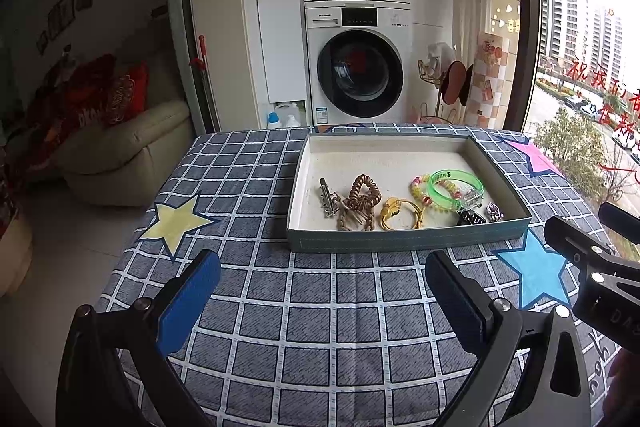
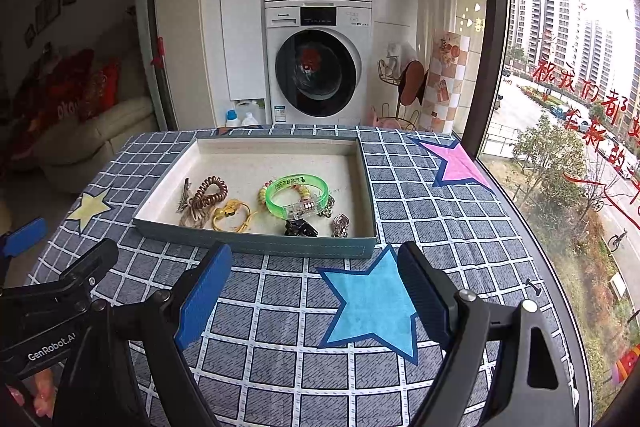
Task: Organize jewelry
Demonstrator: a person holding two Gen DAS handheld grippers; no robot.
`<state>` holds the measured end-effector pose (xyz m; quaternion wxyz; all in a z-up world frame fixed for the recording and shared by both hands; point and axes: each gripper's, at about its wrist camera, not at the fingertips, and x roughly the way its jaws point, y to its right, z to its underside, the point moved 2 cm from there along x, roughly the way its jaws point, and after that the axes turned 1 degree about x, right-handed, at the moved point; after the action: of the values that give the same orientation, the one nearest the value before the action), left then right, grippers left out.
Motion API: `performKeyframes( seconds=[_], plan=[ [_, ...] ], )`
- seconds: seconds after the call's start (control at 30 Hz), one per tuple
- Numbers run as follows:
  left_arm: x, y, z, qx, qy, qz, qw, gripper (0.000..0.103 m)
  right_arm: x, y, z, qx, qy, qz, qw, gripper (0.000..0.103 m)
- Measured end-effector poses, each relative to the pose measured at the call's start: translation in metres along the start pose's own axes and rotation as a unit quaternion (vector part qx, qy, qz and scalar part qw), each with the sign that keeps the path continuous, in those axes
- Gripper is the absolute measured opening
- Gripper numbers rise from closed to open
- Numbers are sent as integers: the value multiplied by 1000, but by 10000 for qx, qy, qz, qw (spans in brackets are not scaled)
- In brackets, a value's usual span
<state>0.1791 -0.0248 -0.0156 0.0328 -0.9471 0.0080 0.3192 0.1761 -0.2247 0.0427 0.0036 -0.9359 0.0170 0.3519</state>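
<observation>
A shallow grey-green box with a white inside sits on the checked tablecloth. In it lie a metal hair clip, a brown spiral hair tie, a yellow hair tie, a bead bracelet, a green bangle, a black clip and a silver charm. My left gripper is open and empty, short of the box's near wall. My right gripper is open and empty, over the blue star.
The tablecloth has a yellow star, a blue star and a pink star. A stacked washer and dryer, a sofa and a large window lie beyond the table.
</observation>
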Motion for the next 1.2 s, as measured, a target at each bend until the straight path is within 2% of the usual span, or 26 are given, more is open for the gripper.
performKeyframes(
  seconds=[1.2],
  plan=[
    [-8, 2, 0, -38, 48, -22, 10000, 103, -8, -1, -3, 6, 31, -53, 10000, 87]
  ],
)
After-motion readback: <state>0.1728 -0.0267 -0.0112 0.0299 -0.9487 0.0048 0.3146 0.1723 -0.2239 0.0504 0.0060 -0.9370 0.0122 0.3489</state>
